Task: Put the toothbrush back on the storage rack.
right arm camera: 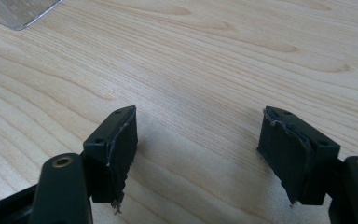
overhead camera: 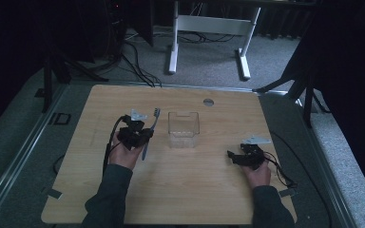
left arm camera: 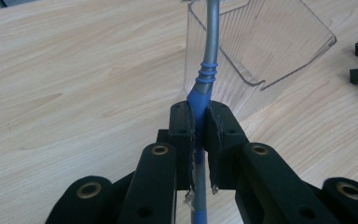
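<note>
- The left gripper (left arm camera: 200, 140) has its jaws pinched tight on the blue-and-grey toothbrush (left arm camera: 208, 60), clamping the blue part of the handle.
- In the high view the toothbrush (overhead camera: 150, 130) sits just left of the clear plastic box (overhead camera: 183, 128), bristle end pointing away from the person, not yet inside it.
- The right gripper (overhead camera: 233, 156) rests on the wooden table (overhead camera: 180, 190), to the right of the box and nearer the person, well apart from it; its jaws stand spread with nothing between them.
- Judged from this: the pick-up is done; carrying the brush over the box's rim and letting go is likely still ahead.
</note>
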`<state>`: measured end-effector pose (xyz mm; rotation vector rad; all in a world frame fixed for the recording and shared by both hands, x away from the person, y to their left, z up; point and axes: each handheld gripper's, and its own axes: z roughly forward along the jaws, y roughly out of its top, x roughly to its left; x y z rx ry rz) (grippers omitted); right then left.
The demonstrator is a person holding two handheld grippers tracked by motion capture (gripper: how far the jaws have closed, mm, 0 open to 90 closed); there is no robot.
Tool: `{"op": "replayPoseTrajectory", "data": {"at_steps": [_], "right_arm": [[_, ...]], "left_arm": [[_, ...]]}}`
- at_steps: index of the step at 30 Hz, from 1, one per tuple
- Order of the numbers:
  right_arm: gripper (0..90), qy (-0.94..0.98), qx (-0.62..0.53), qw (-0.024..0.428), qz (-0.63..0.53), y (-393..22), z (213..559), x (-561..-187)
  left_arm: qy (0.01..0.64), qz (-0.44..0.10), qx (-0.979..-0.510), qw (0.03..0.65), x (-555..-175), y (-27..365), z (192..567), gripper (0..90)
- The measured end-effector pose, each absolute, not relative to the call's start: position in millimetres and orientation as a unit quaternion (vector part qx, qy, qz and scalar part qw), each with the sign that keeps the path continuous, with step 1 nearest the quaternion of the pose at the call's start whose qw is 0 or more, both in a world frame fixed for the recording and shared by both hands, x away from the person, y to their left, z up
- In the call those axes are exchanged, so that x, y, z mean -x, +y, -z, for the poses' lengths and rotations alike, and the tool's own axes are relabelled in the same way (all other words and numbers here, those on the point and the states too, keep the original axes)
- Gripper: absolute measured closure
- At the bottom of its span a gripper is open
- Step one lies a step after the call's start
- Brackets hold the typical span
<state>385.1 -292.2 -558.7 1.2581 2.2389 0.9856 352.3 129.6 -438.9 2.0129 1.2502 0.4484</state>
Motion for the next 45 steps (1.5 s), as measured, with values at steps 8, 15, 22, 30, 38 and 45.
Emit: {"op": "replayPoseTrajectory", "data": {"at_steps": [8,15,22,30,38,45], "right_arm": [[27.6,0.798,-0.449,0.194,-0.352,-292.2,558.7,-385.2],[27.6,0.799,-0.448,0.194,-0.351,-292.2,558.7,-385.2],[27.6,0.799,-0.448,0.195,-0.352,-292.3,558.8,-385.3],[27.6,0.798,-0.448,0.195,-0.352,-292.2,558.8,-385.3],[27.6,0.798,-0.448,0.194,-0.352,-292.2,558.8,-385.3],[27.6,0.798,-0.448,0.195,-0.352,-292.2,558.8,-385.3]], "left_arm": [[0.485,-0.183,-0.772,0.368,-351.1,129.0,437.4,81.4],[0.482,-0.19,-0.767,0.379,-349.6,128.9,436.1,81.4],[0.483,-0.193,-0.761,0.388,-349.3,129.3,434.8,81.4],[0.481,-0.201,-0.751,0.405,-347.5,129.8,432.9,81.4],[0.479,-0.204,-0.747,0.414,-347.4,130.4,432.6,81.4],[0.47,-0.213,-0.739,0.433,-345.2,129.9,431.4,81.4]]}}
